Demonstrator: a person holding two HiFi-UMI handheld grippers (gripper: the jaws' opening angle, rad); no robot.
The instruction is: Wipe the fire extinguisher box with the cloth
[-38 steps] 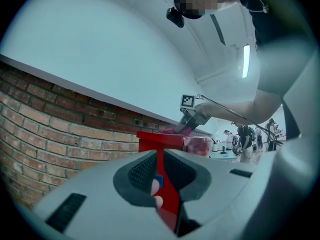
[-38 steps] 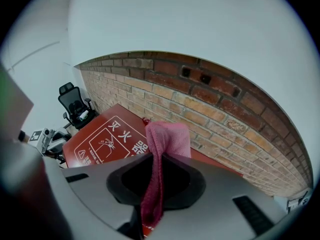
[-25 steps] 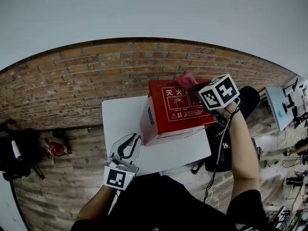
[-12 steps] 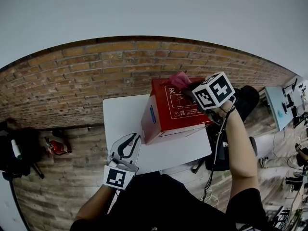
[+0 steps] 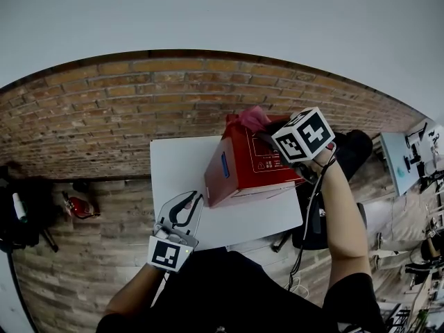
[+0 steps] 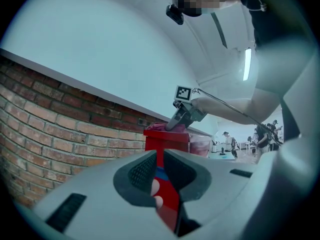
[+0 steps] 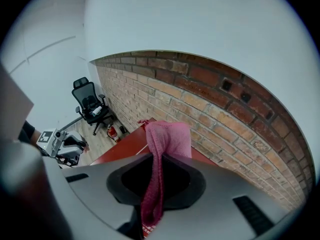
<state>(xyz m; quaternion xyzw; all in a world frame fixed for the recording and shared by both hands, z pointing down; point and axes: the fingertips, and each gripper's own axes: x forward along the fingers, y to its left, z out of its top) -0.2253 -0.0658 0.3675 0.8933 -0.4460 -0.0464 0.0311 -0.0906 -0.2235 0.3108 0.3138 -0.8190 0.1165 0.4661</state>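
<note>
Right gripper (image 5: 263, 136) clamped on pink cloth (image 5: 250, 119), cloth on top of red box (image 5: 243, 172), box on table (image 5: 173, 168). Cloth now further left along top than a second ago: wipe stroke under way. Left gripper (image 5: 184, 205) slightly apart, empty, near table edge.

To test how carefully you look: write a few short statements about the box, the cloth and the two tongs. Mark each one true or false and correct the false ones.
1. The right tongs are shut on a pink cloth. True.
2. The cloth rests on top of a red box. True.
3. The box stands on the floor. False: it stands on a white table.
4. The left tongs hold a sponge. False: they are open and empty, away from the box.
5. The wall behind the table is tiled. False: it is brick.
</note>
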